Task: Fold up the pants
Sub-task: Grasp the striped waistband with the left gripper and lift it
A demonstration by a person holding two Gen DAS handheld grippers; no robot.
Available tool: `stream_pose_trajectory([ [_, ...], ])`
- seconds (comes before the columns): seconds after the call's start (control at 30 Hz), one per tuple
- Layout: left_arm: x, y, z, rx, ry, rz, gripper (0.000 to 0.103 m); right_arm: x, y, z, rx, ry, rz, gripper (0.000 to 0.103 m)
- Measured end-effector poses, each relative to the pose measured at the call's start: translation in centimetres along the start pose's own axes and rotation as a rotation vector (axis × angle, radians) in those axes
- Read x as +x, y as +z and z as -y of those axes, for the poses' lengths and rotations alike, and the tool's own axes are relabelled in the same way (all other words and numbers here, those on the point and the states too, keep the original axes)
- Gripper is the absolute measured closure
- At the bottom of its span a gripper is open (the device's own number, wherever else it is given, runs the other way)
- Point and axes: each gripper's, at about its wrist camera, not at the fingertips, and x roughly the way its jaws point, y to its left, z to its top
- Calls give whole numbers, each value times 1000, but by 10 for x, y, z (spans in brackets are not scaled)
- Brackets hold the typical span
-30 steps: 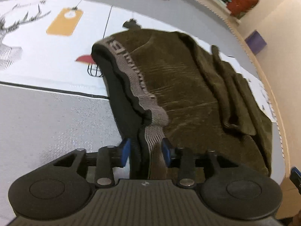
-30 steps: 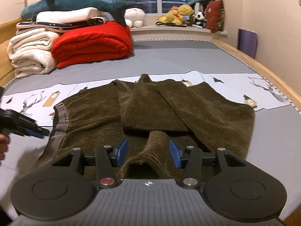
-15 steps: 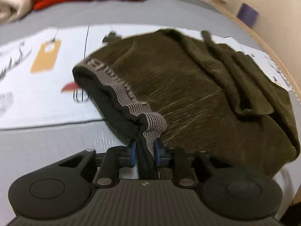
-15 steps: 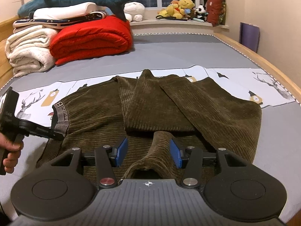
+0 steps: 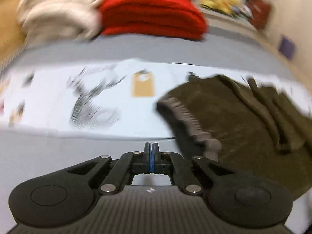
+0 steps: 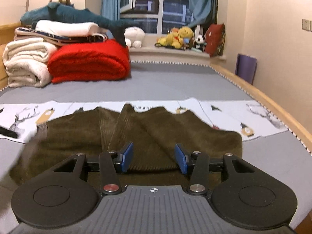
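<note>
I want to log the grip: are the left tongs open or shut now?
Shut and empty. The left tongs have their blue pads pressed together with nothing between; the pants waistband lies to their right.

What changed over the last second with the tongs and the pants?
The left tongs closed, but the waistband slipped out; they are now shut on nothing, with the waistband off to their right. The pants remain on the bed; the right tongs stay open over the fabric.

Olive-brown corduroy pants [image 6: 78, 136] with grey waistband [image 5: 187, 115]; grey bed [image 6: 175, 81]; white deer-print sheet [image 5: 78, 97]; red blanket [image 6: 87, 62].
</note>
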Motion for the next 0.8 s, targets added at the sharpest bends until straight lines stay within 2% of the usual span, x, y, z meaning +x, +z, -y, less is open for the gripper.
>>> stream_pose_trajectory([
  [0.07, 1, -6, -26, -104, -108, -61, 103, 3, 6, 3, -44, -2, 2, 54],
  [0.17, 2, -12, -23, -112, -221, -82, 101, 17, 19, 7, -119, 3, -10, 54],
  [0.23, 11, -11, -8, -104, -297, -111, 90, 27, 21, 7, -161, -10, -4, 54],
  [0.3, 23, -8, 4, -106, -331, -134, 76, 40, 14, 10, -168, -45, -11, 54],
  [0.33, 31, -7, 10, -117, -339, -145, 74, 47, 6, 12, -152, -52, -32, 54],
  [0.37, 42, -6, 17, -135, -348, -160, 67, 57, 1, 11, -160, -59, -93, 55],
  [0.4, 53, -5, 21, -158, -357, -181, 60, 60, -1, 8, -173, -69, -105, 55],
  [0.5, 82, -4, 35, -196, -346, -231, 44, 56, 0, 2, -210, -59, -38, 55],
  [0.67, 123, -7, 53, -179, -272, -299, 43, 66, -3, 6, -252, -32, -83, 55],
  [0.73, 130, -7, 62, -145, -247, -295, 44, 70, -2, 13, -236, -37, -95, 55],
  [0.8, 130, -5, 75, -83, -226, -269, 65, 74, -2, 22, -212, -59, -110, 55],
])
